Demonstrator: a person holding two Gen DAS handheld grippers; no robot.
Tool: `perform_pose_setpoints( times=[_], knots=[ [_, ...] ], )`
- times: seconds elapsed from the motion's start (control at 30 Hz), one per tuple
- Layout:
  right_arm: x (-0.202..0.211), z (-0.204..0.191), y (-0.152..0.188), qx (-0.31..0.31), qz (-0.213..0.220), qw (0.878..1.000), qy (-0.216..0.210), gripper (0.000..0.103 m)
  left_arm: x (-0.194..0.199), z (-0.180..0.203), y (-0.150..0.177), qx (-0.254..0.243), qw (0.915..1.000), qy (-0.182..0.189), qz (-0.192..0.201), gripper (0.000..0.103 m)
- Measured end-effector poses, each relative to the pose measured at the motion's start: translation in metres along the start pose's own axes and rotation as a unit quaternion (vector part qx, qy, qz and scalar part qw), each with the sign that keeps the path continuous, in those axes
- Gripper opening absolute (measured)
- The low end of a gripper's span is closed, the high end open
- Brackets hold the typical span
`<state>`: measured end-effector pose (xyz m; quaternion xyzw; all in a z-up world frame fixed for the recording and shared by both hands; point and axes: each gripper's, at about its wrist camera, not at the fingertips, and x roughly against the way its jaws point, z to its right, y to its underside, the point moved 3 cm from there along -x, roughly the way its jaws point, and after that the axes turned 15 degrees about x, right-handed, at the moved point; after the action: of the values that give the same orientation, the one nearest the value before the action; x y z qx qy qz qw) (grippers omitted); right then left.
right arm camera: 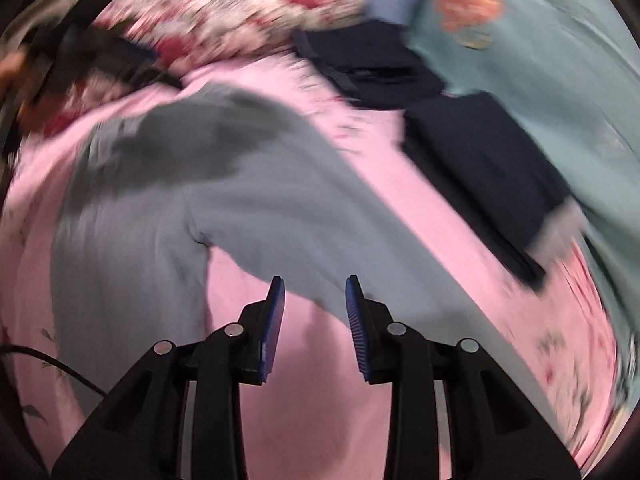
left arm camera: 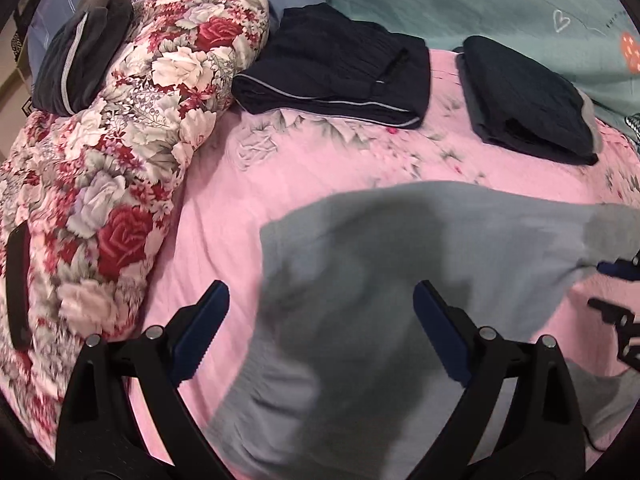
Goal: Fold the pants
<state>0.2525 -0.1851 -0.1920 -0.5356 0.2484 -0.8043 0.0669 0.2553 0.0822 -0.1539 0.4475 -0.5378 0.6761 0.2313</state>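
Note:
Grey pants [left arm camera: 380,280] lie spread flat on the pink bed sheet [left arm camera: 280,168]. In the right wrist view the pants [right arm camera: 248,200] show both legs running toward the camera. My left gripper [left arm camera: 320,300] is open wide and empty, hovering over the waist end of the pants. My right gripper [right arm camera: 315,292] is open and empty, just above the inner edge of the right leg. The right gripper also shows at the right edge of the left wrist view [left arm camera: 620,280]. The right wrist view is motion-blurred.
Two folded dark pants [left arm camera: 336,76] [left arm camera: 528,96] lie at the back of the sheet. A rolled floral quilt [left arm camera: 120,152] lies along the left with a folded dark garment [left arm camera: 84,56] on top. A teal blanket [left arm camera: 520,8] lies behind.

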Motion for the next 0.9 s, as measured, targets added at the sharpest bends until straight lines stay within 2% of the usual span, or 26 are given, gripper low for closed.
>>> perform_pose_setpoints(
  times=[0.17, 0.2, 0.23, 0.3, 0.33, 0.4, 0.5, 0.57, 0.6, 0.63, 0.7, 0.73, 0.8, 0.9],
  knots=[
    [-0.040, -0.011, -0.016, 0.050, -0.060, 0.997, -0.016, 0.032, -0.053, -0.017, -0.022, 0.028, 0.9986, 0.026, -0.037, 0.095],
    [-0.043, -0.005, -0.009, 0.047, -0.061, 0.997, -0.022, 0.027, -0.061, -0.018, -0.024, 0.029, 0.9985, 0.022, -0.040, 0.095],
    [-0.045, -0.005, -0.012, 0.042, -0.063, 0.997, -0.030, 0.014, -0.072, -0.019, -0.027, 0.029, 0.9984, 0.020, -0.044, 0.095],
    [-0.043, -0.009, -0.013, 0.030, -0.078, 0.996, -0.028, 0.004, -0.085, -0.022, -0.028, 0.029, 0.9985, 0.009, -0.045, 0.095],
    [-0.041, -0.015, -0.016, 0.035, -0.084, 0.996, -0.025, 0.003, -0.090, -0.023, -0.029, 0.029, 0.9986, 0.004, -0.044, 0.094],
    [-0.027, -0.031, -0.017, 0.026, -0.084, 0.995, -0.045, 0.003, -0.097, -0.028, -0.032, 0.031, 0.9989, -0.004, -0.035, 0.094],
    [-0.018, -0.050, -0.008, 0.025, -0.100, 0.992, -0.066, 0.004, -0.103, -0.036, -0.038, 0.040, 0.9987, 0.005, -0.031, 0.095],
    [-0.020, -0.058, -0.005, 0.030, -0.115, 0.990, -0.075, 0.008, -0.106, -0.038, -0.041, 0.042, 0.9985, 0.006, -0.034, 0.095],
    [-0.016, -0.058, -0.008, 0.028, -0.118, 0.990, -0.075, 0.013, -0.106, -0.037, -0.043, 0.037, 0.9987, 0.007, -0.035, 0.095],
    [-0.012, -0.055, -0.011, 0.020, -0.116, 0.990, -0.072, 0.033, -0.105, -0.038, -0.045, 0.032, 0.9990, 0.005, -0.033, 0.095],
    [0.010, -0.029, -0.010, -0.041, -0.087, 0.994, -0.042, 0.048, -0.101, -0.042, -0.052, 0.024, 0.9996, -0.002, -0.016, 0.095],
    [0.019, -0.018, -0.005, -0.072, -0.077, 0.994, -0.041, 0.048, -0.098, -0.044, -0.053, 0.024, 0.9996, -0.003, -0.012, 0.095],
    [0.036, 0.017, 0.023, -0.178, -0.072, 0.981, -0.040, 0.048, -0.095, -0.050, -0.053, 0.028, 0.9995, -0.002, -0.011, 0.095],
    [0.055, 0.058, 0.081, -0.306, -0.087, 0.948, 0.005, 0.048, -0.085, -0.054, -0.049, 0.024, 0.9997, -0.002, 0.000, 0.095]
  ],
)
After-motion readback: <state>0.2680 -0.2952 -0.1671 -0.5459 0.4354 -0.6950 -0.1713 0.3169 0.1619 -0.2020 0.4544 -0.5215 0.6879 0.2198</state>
